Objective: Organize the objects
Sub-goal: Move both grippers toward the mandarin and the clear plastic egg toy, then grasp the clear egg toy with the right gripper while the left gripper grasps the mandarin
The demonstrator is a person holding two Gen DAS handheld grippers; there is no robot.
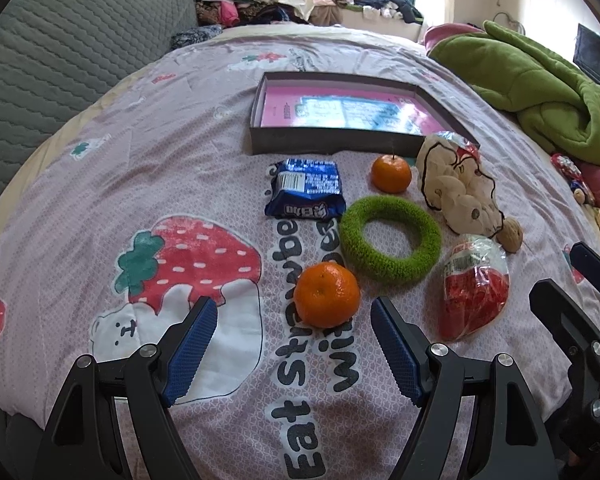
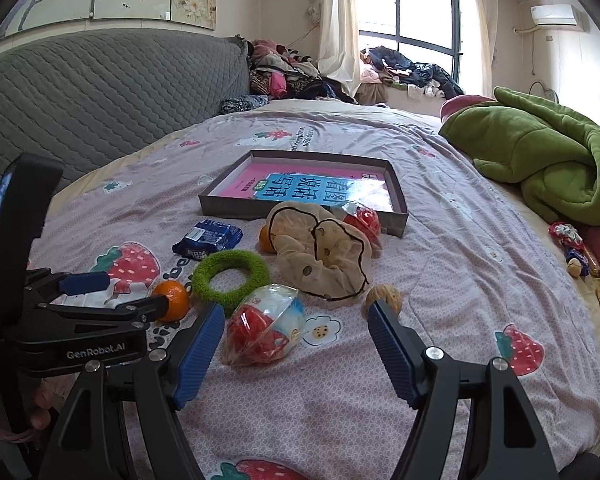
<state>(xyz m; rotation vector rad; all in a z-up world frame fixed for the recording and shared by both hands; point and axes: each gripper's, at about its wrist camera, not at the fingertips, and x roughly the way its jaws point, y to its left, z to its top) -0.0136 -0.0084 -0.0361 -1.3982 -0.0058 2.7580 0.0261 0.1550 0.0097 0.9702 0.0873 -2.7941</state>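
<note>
On the bed, both grippers, left and right, are held with jaws released, nothing grasped, near an orange and a wrapped snack.

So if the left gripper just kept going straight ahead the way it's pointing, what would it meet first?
Most likely the near round orange tangerine on the bedspread, which lies just ahead of the open left gripper, roughly between its blue fingertips. Beyond it sits the fuzzy green ring. Depth is uncertain.
</note>
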